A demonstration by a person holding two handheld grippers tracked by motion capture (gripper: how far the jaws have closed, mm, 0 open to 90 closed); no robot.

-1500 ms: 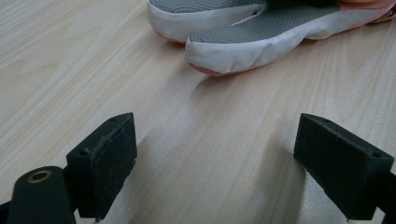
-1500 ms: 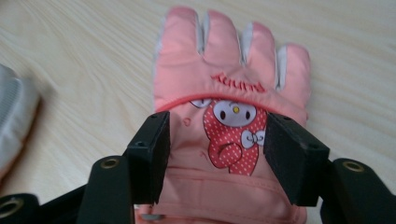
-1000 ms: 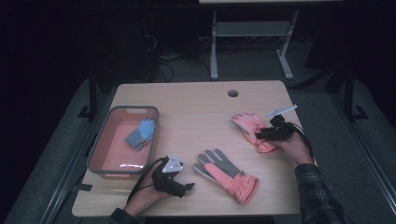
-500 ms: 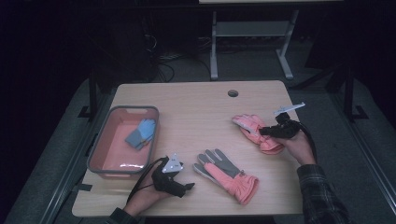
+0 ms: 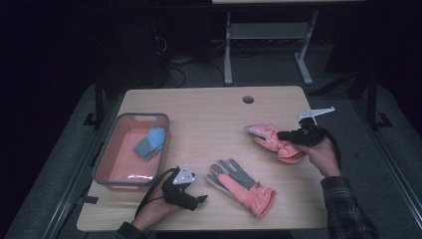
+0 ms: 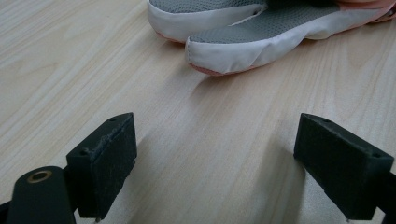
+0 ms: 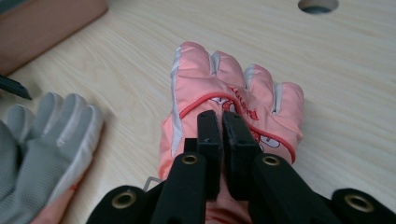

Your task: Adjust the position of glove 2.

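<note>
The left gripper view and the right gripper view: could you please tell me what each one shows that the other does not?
Left gripper view: open jaws of the left gripper over bare wood. Right gripper view: the right gripper shut on a pink glove, a table hole and a bin corner. Both: the grey-palmed glove and the wooden table.

At right of the high view lies a salmon-pink glove (image 5: 272, 141) with red piping and white finger seams, lower centre its mate (image 5: 242, 186) shows a grey palm edged white, a blue glove (image 5: 150, 142) sits in the pink, grey-rimmed basin (image 5: 110, 158), all on the pale woodgrain worktop (image 5: 214, 114).
</note>
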